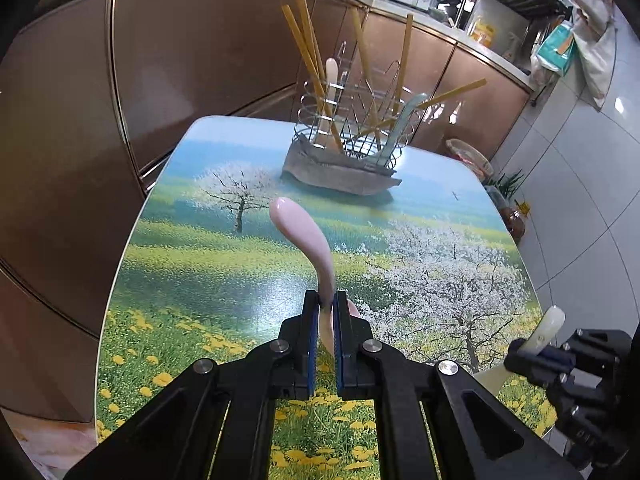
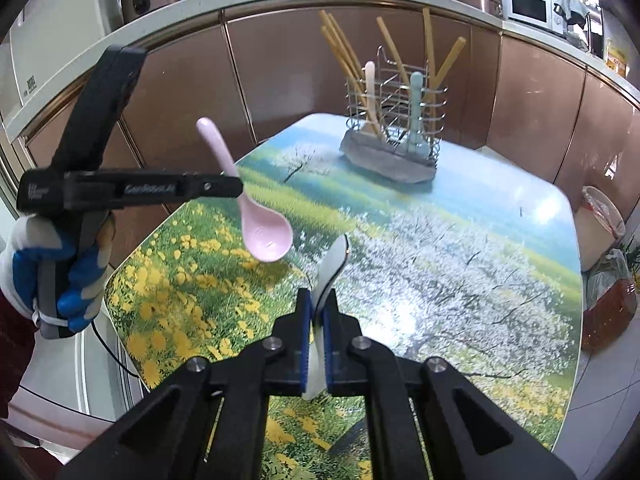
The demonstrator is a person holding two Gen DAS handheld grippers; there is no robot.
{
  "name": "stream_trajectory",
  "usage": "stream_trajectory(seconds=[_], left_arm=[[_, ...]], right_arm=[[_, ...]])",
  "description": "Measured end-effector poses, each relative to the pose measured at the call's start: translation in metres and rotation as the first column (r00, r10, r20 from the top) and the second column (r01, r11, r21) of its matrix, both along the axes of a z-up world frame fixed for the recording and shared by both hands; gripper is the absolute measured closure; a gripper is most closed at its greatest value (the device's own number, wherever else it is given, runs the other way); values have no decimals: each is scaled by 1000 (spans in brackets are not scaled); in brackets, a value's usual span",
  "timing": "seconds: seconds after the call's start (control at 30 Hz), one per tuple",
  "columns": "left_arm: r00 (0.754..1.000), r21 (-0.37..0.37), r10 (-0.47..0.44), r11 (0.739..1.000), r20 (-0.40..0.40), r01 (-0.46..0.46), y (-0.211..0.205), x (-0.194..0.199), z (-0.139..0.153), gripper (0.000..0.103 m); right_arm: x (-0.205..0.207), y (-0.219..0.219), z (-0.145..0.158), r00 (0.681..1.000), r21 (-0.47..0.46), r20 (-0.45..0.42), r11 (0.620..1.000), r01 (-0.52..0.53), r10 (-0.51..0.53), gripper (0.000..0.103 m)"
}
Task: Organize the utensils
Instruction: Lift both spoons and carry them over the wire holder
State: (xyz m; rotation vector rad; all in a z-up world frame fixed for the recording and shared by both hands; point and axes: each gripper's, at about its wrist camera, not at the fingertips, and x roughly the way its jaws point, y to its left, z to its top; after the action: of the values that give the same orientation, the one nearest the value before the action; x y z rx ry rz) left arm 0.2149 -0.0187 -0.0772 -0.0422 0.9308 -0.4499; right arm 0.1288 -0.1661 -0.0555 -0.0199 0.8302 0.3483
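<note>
White lettering runs along the side of the left gripper (image 2: 224, 186) in the right wrist view, too blurred to read; no other text is legible.

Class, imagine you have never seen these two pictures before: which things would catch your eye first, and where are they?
The table, printed with a bright meadow of blossoming trees and yellow flowers, fills both views. At its far end a wire utensil holder bristles with chopsticks and two spoons. Nearer, above the table, the left tongs pinch a pink spoon, while the right tongs grip a white spoon.
</note>
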Motion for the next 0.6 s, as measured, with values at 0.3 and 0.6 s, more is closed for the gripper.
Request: stream_trajectory(seconds=[0.3, 0.6], left_arm=[[996, -6, 3, 1000, 90, -3, 0, 6, 41, 97], [973, -59, 32, 998, 230, -19, -20, 50, 113, 97]], right_arm=[[19, -16, 42, 996, -11, 88, 1000, 19, -18, 98], [71, -39, 126, 962, -5, 269, 998, 57, -53, 98]])
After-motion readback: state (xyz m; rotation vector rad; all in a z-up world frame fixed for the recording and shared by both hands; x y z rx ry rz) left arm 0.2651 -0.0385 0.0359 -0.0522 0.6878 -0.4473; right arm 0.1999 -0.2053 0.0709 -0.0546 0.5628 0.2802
